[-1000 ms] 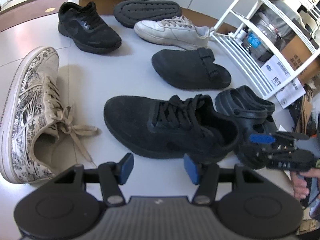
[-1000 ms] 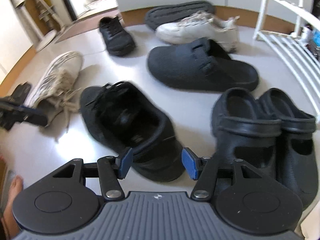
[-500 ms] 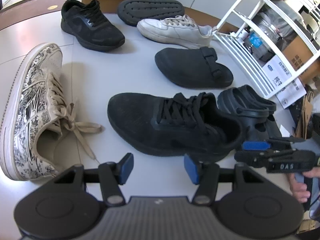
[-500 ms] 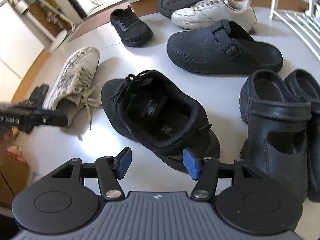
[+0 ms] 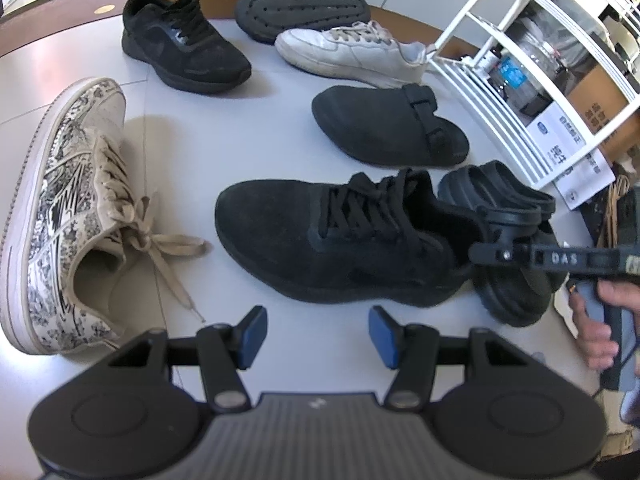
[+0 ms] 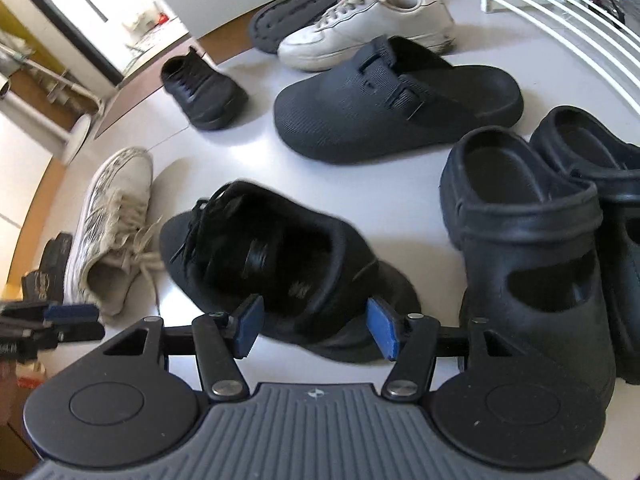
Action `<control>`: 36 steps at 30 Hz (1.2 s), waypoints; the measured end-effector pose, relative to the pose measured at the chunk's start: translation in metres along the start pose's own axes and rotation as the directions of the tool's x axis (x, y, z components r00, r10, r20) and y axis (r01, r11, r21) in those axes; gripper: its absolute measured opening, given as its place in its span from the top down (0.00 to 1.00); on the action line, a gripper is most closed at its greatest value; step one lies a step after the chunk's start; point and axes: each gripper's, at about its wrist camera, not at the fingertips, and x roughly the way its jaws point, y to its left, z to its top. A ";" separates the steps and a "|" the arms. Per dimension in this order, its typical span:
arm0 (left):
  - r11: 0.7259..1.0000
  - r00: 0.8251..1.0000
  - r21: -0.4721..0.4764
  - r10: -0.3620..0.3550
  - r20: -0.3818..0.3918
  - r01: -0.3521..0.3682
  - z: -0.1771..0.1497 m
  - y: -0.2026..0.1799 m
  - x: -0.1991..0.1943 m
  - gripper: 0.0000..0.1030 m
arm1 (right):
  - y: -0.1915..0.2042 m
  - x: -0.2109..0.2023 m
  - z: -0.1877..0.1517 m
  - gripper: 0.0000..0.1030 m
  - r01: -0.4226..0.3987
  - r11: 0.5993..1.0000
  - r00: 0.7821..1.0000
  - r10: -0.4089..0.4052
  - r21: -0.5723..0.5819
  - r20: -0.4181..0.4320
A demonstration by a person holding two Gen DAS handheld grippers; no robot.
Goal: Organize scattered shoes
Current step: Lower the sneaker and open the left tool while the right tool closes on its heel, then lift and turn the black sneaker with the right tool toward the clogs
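Shoes (image 5: 352, 240) (scattered) on pale floor (image 5: 272, 120)

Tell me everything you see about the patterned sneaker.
The patterned sneaker is a low-top in cream with a black-and-white printed upper, a pale sole and beige laces hanging loose onto the floor. It stands upright on its sole, alone at the left of the shoes. Nothing touches it; neither gripper is near it.

The letters "DAS" stand on the right tongs (image 5: 486, 254); print on the cardboard boxes (image 5: 560, 136) is unreadable.
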 end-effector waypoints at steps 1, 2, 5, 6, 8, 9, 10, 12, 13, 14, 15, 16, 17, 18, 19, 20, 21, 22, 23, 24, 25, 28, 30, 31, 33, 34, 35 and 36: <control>1.000 1.000 0.002 0.000 -0.001 0.000 0.000 0.000 0.000 0.43 | 0.001 0.002 0.001 0.39 0.008 1.000 1.000 -0.008 0.002 0.001; 1.000 1.000 0.003 0.000 -0.003 0.000 0.000 -0.001 0.001 0.43 | 0.002 0.004 0.001 0.39 0.017 1.000 1.000 -0.017 -0.001 0.004; 1.000 1.000 0.006 0.001 -0.011 -0.001 -0.001 -0.002 0.003 0.43 | 0.005 0.010 0.001 0.39 0.043 0.999 0.999 -0.043 -0.014 -0.001; 1.000 1.000 0.008 0.002 -0.014 -0.002 -0.002 -0.002 0.004 0.43 | 0.004 0.013 0.001 0.43 0.052 0.999 0.999 -0.053 -0.012 -0.013; 1.000 1.000 0.010 0.002 -0.016 -0.002 -0.003 -0.003 0.004 0.43 | -0.001 0.016 0.000 0.47 0.063 0.998 0.998 -0.064 -0.009 -0.024; 1.000 1.000 0.010 0.002 -0.018 -0.002 -0.003 -0.003 0.005 0.43 | -0.004 0.016 0.000 0.49 0.058 0.998 0.998 -0.058 -0.005 -0.019; 1.000 1.000 0.010 0.002 -0.020 -0.002 -0.003 -0.003 0.005 0.43 | -0.006 0.015 0.000 0.50 0.059 0.998 0.998 -0.059 -0.010 -0.013; 1.000 1.000 0.009 0.003 -0.022 -0.002 -0.004 -0.003 0.006 0.43 | -0.005 0.012 0.002 0.56 0.075 0.997 0.997 -0.075 -0.036 -0.002; 1.000 1.000 0.010 0.002 -0.023 -0.002 -0.004 -0.003 0.006 0.43 | -0.005 0.012 0.003 0.57 0.081 0.996 0.997 -0.081 -0.049 0.003; 1.000 1.000 0.010 0.002 -0.023 -0.002 -0.003 -0.003 0.007 0.43 | -0.005 0.011 0.004 0.60 0.087 0.994 0.996 -0.087 -0.063 0.005; 1.000 1.000 0.010 0.003 -0.023 -0.003 -0.003 -0.003 0.007 0.43 | -0.005 0.010 0.005 0.61 0.092 0.993 0.996 -0.092 -0.079 0.007; 1.000 1.000 0.009 0.004 -0.023 -0.004 -0.004 -0.003 0.007 0.43 | -0.005 0.009 0.005 0.63 0.096 0.991 0.995 -0.095 -0.090 0.008; 1.000 1.000 0.009 0.004 -0.023 -0.004 -0.004 -0.003 0.007 0.43 | -0.006 0.008 0.006 0.65 0.100 0.989 0.995 -0.099 -0.105 0.013; 1.000 1.000 0.009 0.004 -0.023 -0.004 -0.004 -0.003 0.007 0.43 | -0.005 0.008 0.006 0.67 0.106 0.987 0.994 -0.104 -0.124 0.019; 1.000 1.000 0.009 0.004 -0.024 -0.004 -0.004 -0.003 0.007 0.43 | -0.005 0.007 0.007 0.67 0.111 0.984 0.994 -0.109 -0.139 0.025; 1.000 1.000 0.009 0.005 -0.024 -0.004 -0.004 -0.003 0.007 0.43 | -0.005 0.006 0.007 0.69 0.116 0.982 0.993 -0.113 -0.151 0.031; 1.000 1.000 0.010 0.005 -0.026 -0.004 -0.004 -0.004 0.008 0.43 | -0.005 0.006 0.008 0.71 0.121 0.980 0.993 -0.117 -0.158 0.036; 1.000 1.000 0.012 0.005 -0.028 -0.004 -0.004 -0.004 0.008 0.43 | -0.006 0.005 0.010 0.72 0.126 0.979 0.992 -0.120 -0.163 0.042; 1.000 1.000 0.012 0.005 -0.028 -0.004 -0.004 -0.004 0.008 0.43 | -0.007 0.005 0.011 0.74 0.132 0.977 0.991 -0.126 -0.165 0.049; 1.000 1.000 0.012 0.004 -0.029 -0.004 -0.005 -0.004 0.008 0.43 | -0.008 0.004 0.012 0.76 0.139 0.977 0.990 -0.132 -0.164 0.056; 1.000 1.000 0.012 0.004 -0.029 -0.004 -0.004 -0.004 0.008 0.43 | -0.008 0.003 0.012 0.76 0.146 0.976 0.988 -0.138 -0.162 0.062; 1.000 1.000 0.011 0.005 -0.027 -0.004 -0.004 -0.003 0.008 0.43 | -0.008 0.001 0.012 0.78 0.161 0.974 0.986 -0.151 -0.156 0.073; 1.000 1.000 0.009 0.005 -0.025 -0.005 -0.004 -0.003 0.007 0.43 | -0.011 -0.001 0.012 0.78 0.153 0.980 0.987 -0.146 -0.124 0.068; 1.000 1.000 0.008 0.005 -0.025 -0.005 -0.004 -0.003 0.007 0.43 | -0.013 -0.002 0.012 0.78 0.147 0.984 0.988 -0.141 -0.102 0.067; 1.000 1.000 0.008 0.005 -0.026 -0.004 -0.004 -0.003 0.007 0.43 | -0.013 -0.009 0.012 0.76 0.139 0.988 0.988 -0.133 -0.072 0.085; 1.000 1.000 0.008 0.005 -0.026 -0.004 -0.003 -0.003 0.007 0.43 | -0.011 -0.012 0.012 0.72 0.137 0.988 0.987 -0.131 -0.068 0.094; 1.000 1.000 0.007 0.005 -0.027 -0.005 -0.003 -0.003 0.007 0.43 | -0.008 -0.016 0.011 0.58 0.126 0.990 0.988 -0.119 -0.066 0.102; 1.000 1.000 0.007 0.005 -0.027 -0.005 -0.003 -0.003 0.007 0.43 | -0.002 -0.019 0.010 0.43 0.108 0.992 0.989 -0.100 -0.068 0.108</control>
